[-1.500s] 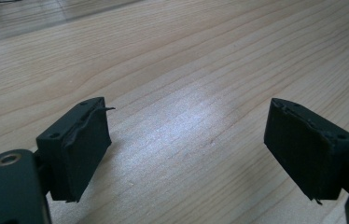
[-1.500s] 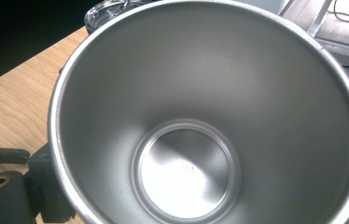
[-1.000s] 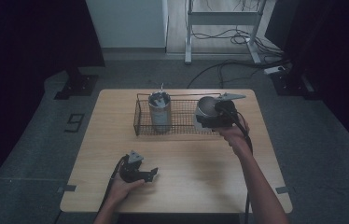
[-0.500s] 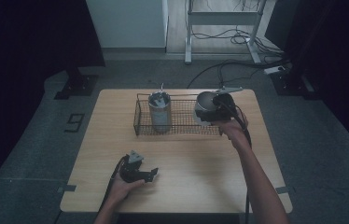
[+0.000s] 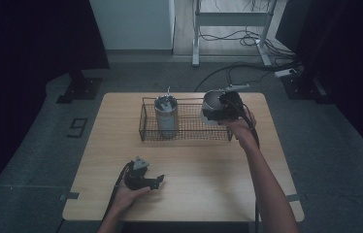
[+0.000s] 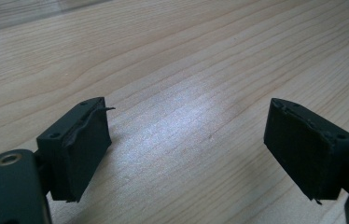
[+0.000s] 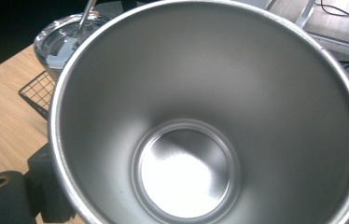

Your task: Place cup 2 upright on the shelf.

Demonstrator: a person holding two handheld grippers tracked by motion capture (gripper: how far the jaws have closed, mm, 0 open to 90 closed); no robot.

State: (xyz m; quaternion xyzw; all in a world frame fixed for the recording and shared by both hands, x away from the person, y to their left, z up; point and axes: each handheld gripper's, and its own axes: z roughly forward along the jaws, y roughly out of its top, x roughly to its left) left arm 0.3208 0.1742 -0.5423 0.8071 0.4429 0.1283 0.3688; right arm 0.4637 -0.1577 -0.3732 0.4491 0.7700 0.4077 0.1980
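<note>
Near the front edge of the pale wood-grain desk [image 5: 204, 174], the left hand-held gripper [image 5: 158, 181] rests with jaws apart. Farther right, the right hand-held gripper [image 5: 221, 108] is clamped on a smooth steel tumbler [image 7: 200, 121], over the wire basket [image 5: 189, 127] beside a lidded tumbler [image 5: 166, 116].

No words, labels, brands or numbers are showing clearly enough to read on anything in these views.
</note>
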